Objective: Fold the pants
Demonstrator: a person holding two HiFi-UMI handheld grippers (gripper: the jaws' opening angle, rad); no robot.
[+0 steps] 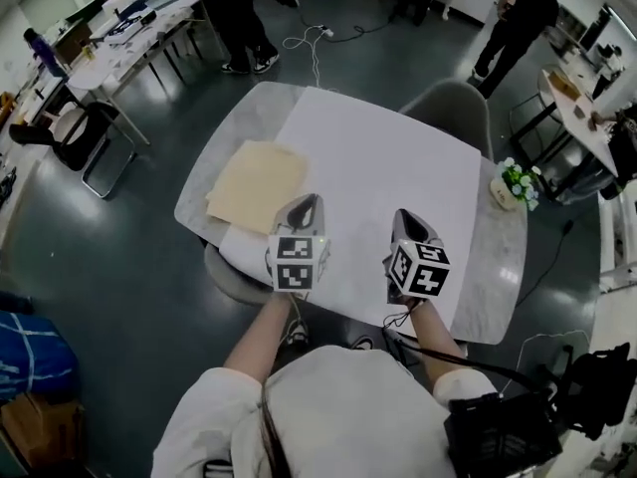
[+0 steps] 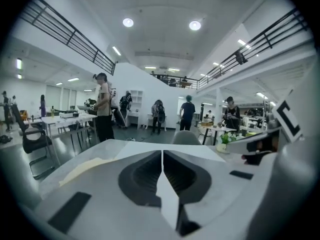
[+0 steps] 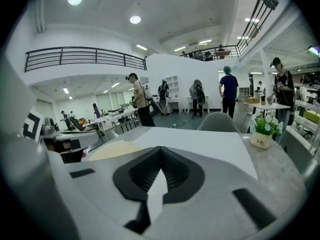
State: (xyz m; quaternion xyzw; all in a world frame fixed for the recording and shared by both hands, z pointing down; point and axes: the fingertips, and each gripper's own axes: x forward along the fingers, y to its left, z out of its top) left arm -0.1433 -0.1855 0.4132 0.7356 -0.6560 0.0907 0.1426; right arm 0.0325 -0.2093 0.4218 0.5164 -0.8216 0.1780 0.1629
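A grey stone-look table (image 1: 236, 118) has a white sheet (image 1: 378, 157) over most of its top. The pants (image 1: 257, 184), cream and folded into a flat rectangle, lie near the table's left edge, partly on the sheet and partly on bare stone. A small potted plant (image 1: 515, 185) stands at the right edge, well apart from them. A grey chair (image 1: 453, 108) is tucked in at the far edge, and a cable (image 1: 314, 43) trails over the dark floor beyond it. No object lies between the pants and the grippers.

The left gripper (image 1: 309, 200) and the right gripper (image 1: 404, 215) hang side by side over the table's near edge, apart from each other. Each carries its marker cube (black squares on white) facing up. The left gripper's jaws are pressed together with nothing between them. The right gripper's jaws meet at the tips, likewise empty.

Only the head view shows the whole tabletop and a black crate (image 1: 503, 431) at the person's right side. The gripper views add the hall itself: a railed upper gallery, round ceiling lights, and people standing among desks. In the left gripper view the pants are a thin cream strip at the left. The right gripper view shows dark print on the plant's white pot, too small to read with certainty.
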